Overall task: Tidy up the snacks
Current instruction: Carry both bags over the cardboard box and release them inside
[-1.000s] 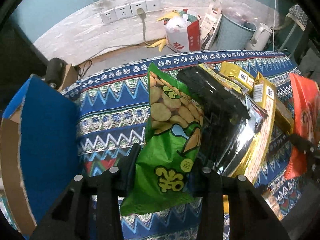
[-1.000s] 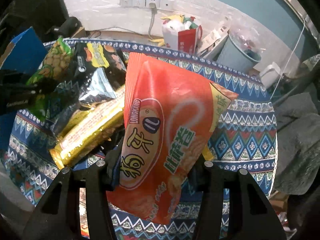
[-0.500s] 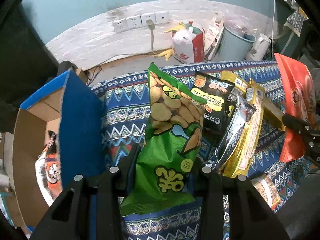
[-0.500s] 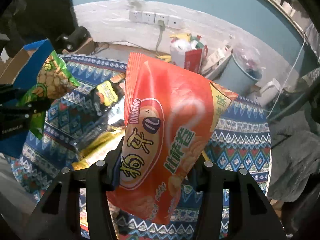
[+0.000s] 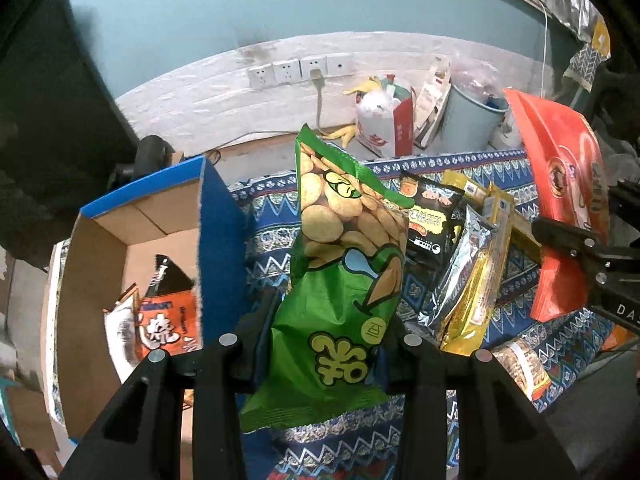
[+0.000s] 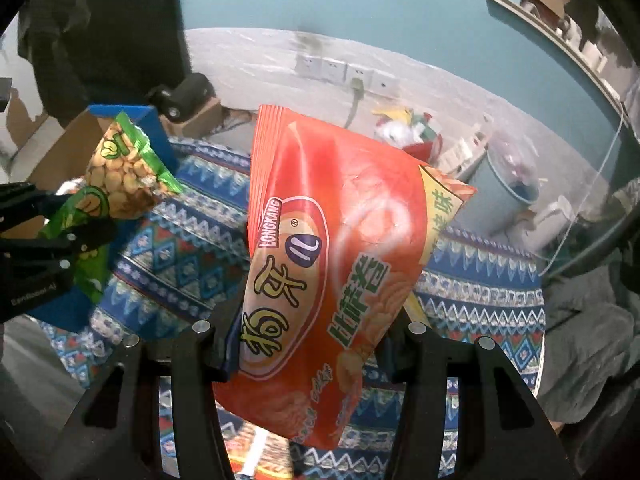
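My left gripper (image 5: 320, 344) is shut on a green snack bag (image 5: 344, 264) with round biscuits printed on it, held upright above the patterned cloth. The bag also shows in the right wrist view (image 6: 116, 184). My right gripper (image 6: 308, 336) is shut on a large orange-red snack bag (image 6: 336, 264), lifted off the table; it also shows in the left wrist view (image 5: 564, 216). A blue cardboard box (image 5: 216, 232) stands open at the left, with an orange snack pack (image 5: 164, 328) inside.
A black snack pack (image 5: 432, 216), a silver pack (image 5: 460, 268) and gold packs (image 5: 480, 284) lie on the blue patterned tablecloth (image 5: 272, 236). Behind the table are a grey bin (image 5: 472, 120), a red-and-white bag (image 5: 388, 120) and wall sockets (image 5: 300, 72).
Both grippers have lifted their bags higher off the table. The left gripper has moved left, bringing the open blue box and the pack inside it into view.
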The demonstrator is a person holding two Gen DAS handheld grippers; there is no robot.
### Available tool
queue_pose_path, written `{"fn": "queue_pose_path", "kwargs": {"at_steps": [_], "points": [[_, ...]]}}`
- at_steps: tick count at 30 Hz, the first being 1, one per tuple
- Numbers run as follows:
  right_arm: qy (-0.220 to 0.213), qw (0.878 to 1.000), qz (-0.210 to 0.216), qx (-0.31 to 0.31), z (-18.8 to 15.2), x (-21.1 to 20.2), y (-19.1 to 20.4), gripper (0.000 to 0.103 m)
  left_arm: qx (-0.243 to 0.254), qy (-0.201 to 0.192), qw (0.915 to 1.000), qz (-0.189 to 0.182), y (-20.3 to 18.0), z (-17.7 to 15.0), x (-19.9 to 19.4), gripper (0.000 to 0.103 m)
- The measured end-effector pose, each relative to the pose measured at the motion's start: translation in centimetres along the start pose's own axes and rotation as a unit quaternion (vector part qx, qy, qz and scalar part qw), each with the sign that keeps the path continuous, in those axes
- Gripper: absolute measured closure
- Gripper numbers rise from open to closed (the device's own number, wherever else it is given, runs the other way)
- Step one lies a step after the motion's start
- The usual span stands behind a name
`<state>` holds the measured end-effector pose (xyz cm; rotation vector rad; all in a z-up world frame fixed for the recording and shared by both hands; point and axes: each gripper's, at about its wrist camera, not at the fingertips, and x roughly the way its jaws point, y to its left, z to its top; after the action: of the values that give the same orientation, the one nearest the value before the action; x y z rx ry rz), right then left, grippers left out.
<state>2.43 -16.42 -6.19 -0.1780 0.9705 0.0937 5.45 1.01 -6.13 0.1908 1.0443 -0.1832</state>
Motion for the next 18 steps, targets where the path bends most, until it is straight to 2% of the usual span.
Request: {"fn": "queue_pose_path", "kwargs": {"at_steps": [10,18], "points": [[-0.026,0.999,0.025,-0.011,2.0,-1.4,3.3,0.052,-0.006,-0.029,0.9995,0.005,2.4,-0.5,-3.1,0.062],[-0.033,0.998,0.043,-0.025,3.9,-1.5,6.4,0.052,-0.042,-0.043,0.9982,0.0,6.0,-1.1,-4.7,0.062]]}}
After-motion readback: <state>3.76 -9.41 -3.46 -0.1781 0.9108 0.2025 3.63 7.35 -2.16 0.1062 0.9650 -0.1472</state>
